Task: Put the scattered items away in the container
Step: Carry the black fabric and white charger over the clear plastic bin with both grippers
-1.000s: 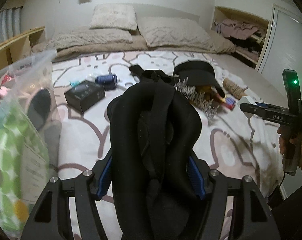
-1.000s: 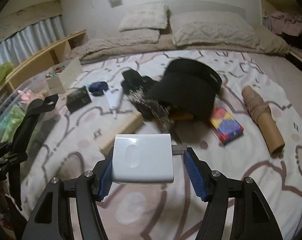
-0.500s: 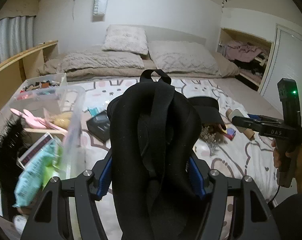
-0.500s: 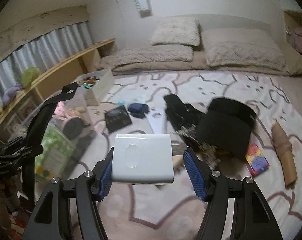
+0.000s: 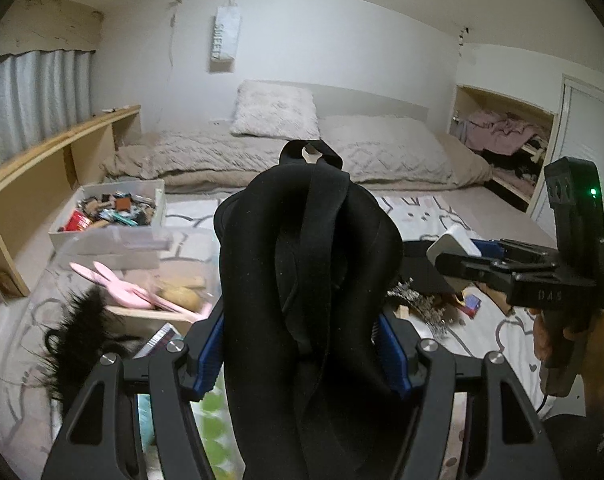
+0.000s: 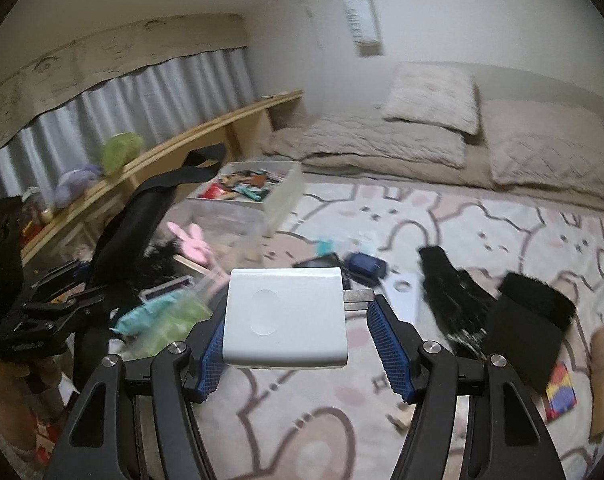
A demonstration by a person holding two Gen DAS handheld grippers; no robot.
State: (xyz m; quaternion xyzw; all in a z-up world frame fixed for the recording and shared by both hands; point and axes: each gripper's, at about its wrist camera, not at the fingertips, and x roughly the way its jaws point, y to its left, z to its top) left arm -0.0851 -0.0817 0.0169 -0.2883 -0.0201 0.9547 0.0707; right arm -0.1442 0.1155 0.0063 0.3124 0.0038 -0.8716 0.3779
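Now your left gripper (image 5: 302,354) clamps one black padded fabric sleeve with straps (image 5: 305,280); your right gripper (image 6: 298,354) pinches one white rectangular plastic charger block (image 6: 286,320). Both hang above the patterned bedspread (image 6: 481,220), near one clear plastic storage bin (image 6: 230,216). Two pillows (image 5: 274,114) behind.

Centre of the left wrist view fully blocked by the black padded item (image 5: 305,280) clamped in the left gripper (image 5: 302,344). Lower left crowded: clear container (image 5: 190,276) stuffed with a pink bunny toy (image 5: 114,286) and black feathery piece (image 5: 76,332), small parts box (image 5: 102,236) just behind. Right gripper (image 6: 298,340), filled by the white adapter (image 6: 286,320), occupies right of that view. Bare bedspread (image 6: 302,440) at lower centre of the right wrist view open; black visor (image 6: 529,328) and clutter at right.
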